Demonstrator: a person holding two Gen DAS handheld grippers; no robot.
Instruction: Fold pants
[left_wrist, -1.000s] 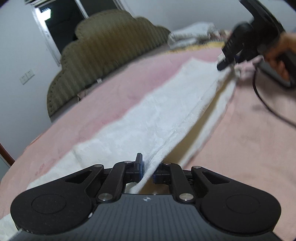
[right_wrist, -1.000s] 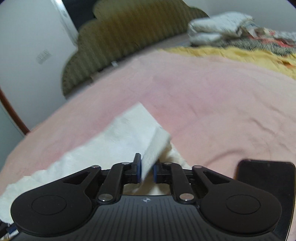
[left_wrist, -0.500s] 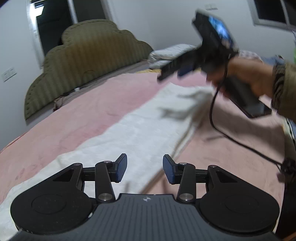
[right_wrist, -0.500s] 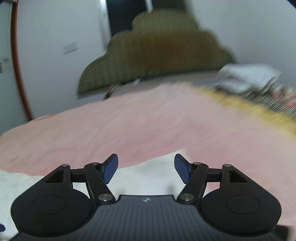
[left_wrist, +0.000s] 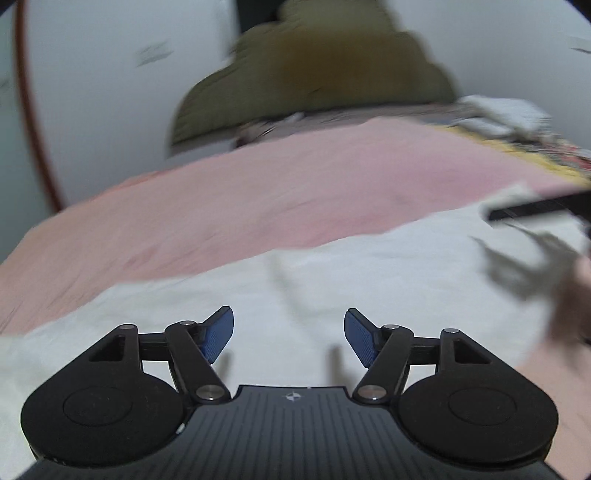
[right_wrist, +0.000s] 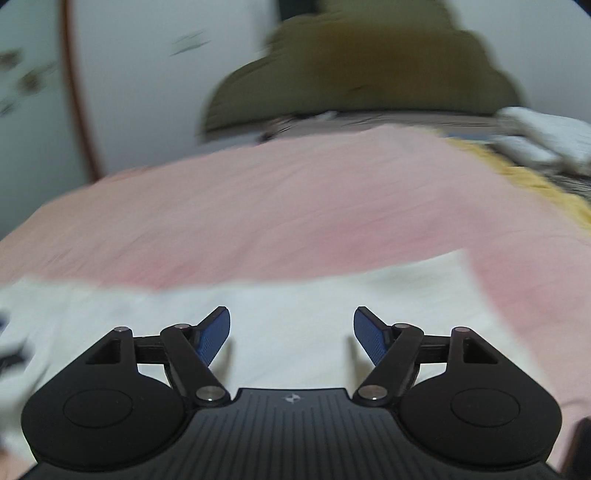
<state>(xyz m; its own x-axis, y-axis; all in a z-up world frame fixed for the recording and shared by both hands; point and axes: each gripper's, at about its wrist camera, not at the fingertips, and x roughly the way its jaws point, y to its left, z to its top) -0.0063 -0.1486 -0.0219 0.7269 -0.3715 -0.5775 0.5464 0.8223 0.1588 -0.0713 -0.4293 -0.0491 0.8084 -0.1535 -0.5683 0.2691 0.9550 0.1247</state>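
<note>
The white pants (left_wrist: 332, 280) lie flat in a long strip across the pink bedspread (left_wrist: 258, 206). My left gripper (left_wrist: 289, 334) is open and empty, hovering just above the white cloth. My right gripper (right_wrist: 291, 334) is also open and empty above the pants (right_wrist: 295, 295), whose end edge shows at the right. In the left wrist view the right gripper (left_wrist: 535, 210) appears as a dark blur at the right edge. Both views are motion-blurred.
An olive padded headboard (left_wrist: 314, 74) stands at the far side against a white wall. Folded white and patterned bedding (right_wrist: 546, 140) is piled at the far right, by a yellow blanket edge (right_wrist: 535, 181). A dark object (right_wrist: 580, 450) shows at the bottom right corner.
Both grippers were shut on the pants' edge a second ago. They let go, opened wide and swung round to face the headboard. The cloth now lies flat.
</note>
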